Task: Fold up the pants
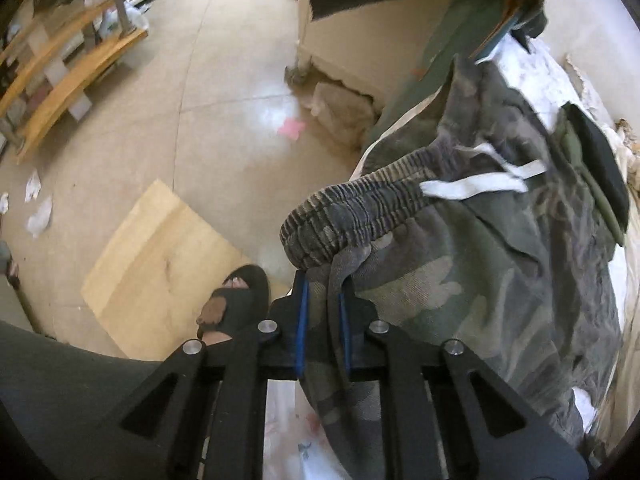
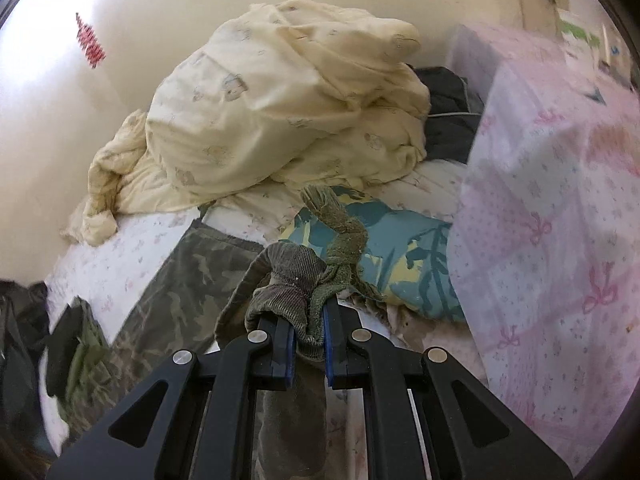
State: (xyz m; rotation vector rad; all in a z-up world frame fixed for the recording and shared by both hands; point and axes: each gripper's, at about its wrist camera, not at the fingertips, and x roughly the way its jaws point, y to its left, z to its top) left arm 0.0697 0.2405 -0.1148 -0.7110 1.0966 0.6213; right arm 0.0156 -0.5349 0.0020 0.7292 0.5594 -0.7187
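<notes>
Camouflage pants (image 1: 480,264) with a ribbed elastic waistband (image 1: 352,220) and a white drawstring (image 1: 480,184) lie on a bed sheet at the right of the left wrist view. My left gripper (image 1: 323,284) is shut on the pants fabric just below the waistband's end, at the bed's edge. In the right wrist view my right gripper (image 2: 306,312) is shut on a bunched ribbed cuff (image 2: 292,280) of the pants, with a twisted green strip of cloth (image 2: 340,232) rising from it. A flat camouflage leg (image 2: 192,276) stretches away to the left on the bed.
A cream duvet (image 2: 280,104) is heaped at the back of the bed. A pink floral cloth (image 2: 552,208) stands on the right, a teal leaf-print pillow (image 2: 400,248) between them. Beside the bed are a person's sandalled foot (image 1: 236,300), a wooden board (image 1: 160,264) and wooden shelves (image 1: 68,76).
</notes>
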